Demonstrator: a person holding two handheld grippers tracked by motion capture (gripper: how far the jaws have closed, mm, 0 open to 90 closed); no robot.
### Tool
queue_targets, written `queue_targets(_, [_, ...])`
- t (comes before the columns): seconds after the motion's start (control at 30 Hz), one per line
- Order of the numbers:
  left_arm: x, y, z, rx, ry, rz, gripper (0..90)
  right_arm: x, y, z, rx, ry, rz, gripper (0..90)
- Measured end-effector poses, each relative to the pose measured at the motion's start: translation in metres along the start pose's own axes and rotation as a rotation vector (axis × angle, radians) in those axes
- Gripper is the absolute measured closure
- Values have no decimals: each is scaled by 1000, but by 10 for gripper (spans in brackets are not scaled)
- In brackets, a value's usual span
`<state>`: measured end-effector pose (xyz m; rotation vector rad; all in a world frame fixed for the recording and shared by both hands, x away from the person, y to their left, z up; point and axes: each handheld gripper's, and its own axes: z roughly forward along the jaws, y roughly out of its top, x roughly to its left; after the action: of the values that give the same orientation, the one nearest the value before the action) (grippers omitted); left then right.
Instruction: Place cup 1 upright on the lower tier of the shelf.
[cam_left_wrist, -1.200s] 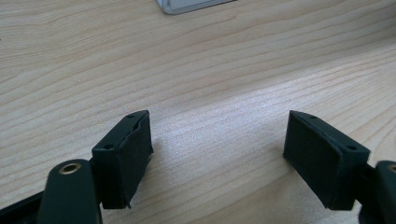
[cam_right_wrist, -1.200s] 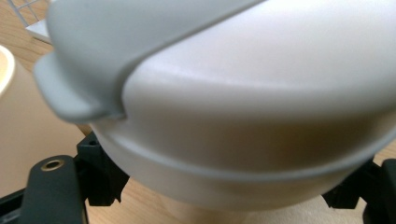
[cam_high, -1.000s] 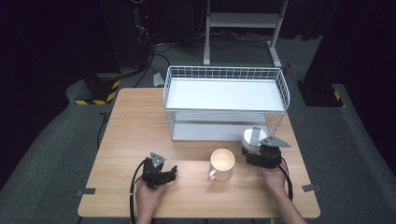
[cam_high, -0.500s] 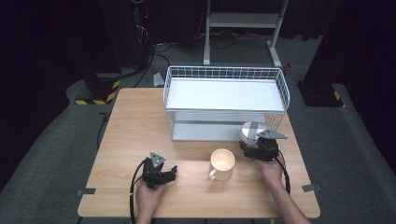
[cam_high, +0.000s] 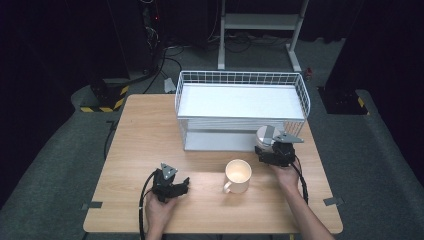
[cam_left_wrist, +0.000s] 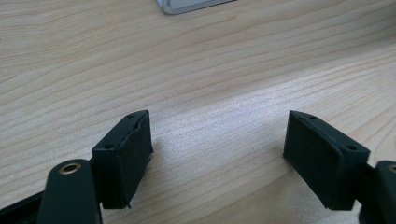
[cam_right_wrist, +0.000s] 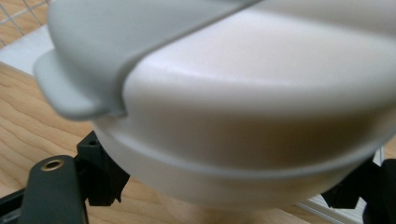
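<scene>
Unlabelled grey-lidded cup (cam_right_wrist: 243, 121) in right gripper (cam_high: 274, 150), no writing legible.

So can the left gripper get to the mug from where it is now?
Probably yes: the left gripper is open with nothing between its fingers, and bare table lies between it and the mug.

A cream mug (cam_high: 238, 175) stands on the wooden table (cam_high: 145, 135), near a white wire rack (cam_high: 242, 107).

A light wooden table (cam_high: 145, 135) stands on grey carpet. A white wire rack (cam_high: 242, 110) sits at its far side. A cream mug (cam_high: 237, 176) stands nearer the front edge, handle toward the person.
</scene>
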<state>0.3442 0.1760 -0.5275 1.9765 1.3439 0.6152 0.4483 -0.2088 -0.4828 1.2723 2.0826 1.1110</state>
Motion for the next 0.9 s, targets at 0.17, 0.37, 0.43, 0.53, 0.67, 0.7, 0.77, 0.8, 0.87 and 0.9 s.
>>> queue_targets(0.17, [0,0,0,1,-1,-1,236,-2,0,2,-7,-7,6,188])
queue_targets(0.37, [0,0,0,0,0,-1,236,-3,4,7,5,-22,-17,188])
queue_targets(0.43, [0,0,0,0,0,0,236,-5,6,10,5,-22,-23,188])
queue_targets(0.53, [0,0,0,1,-1,-1,236,-6,8,13,-2,-24,-7,188])
queue_targets(0.67, [0,0,0,0,0,-2,236,-7,7,16,-16,-33,-7,188])
queue_targets(0.7, [0,0,0,1,-1,-2,236,-7,7,17,-20,-34,-7,188])
queue_targets(0.77, [0,0,0,0,0,-3,236,-9,7,19,-30,-35,-12,188])
queue_targets(0.8, [0,0,0,0,0,0,236,-9,7,19,-30,-34,-1,188])
queue_targets(0.87, [0,0,0,0,0,-3,236,-11,11,21,-13,-36,2,188])
queue_targets(0.9, [0,0,0,0,0,-1,236,-12,13,23,-7,-37,-5,188])
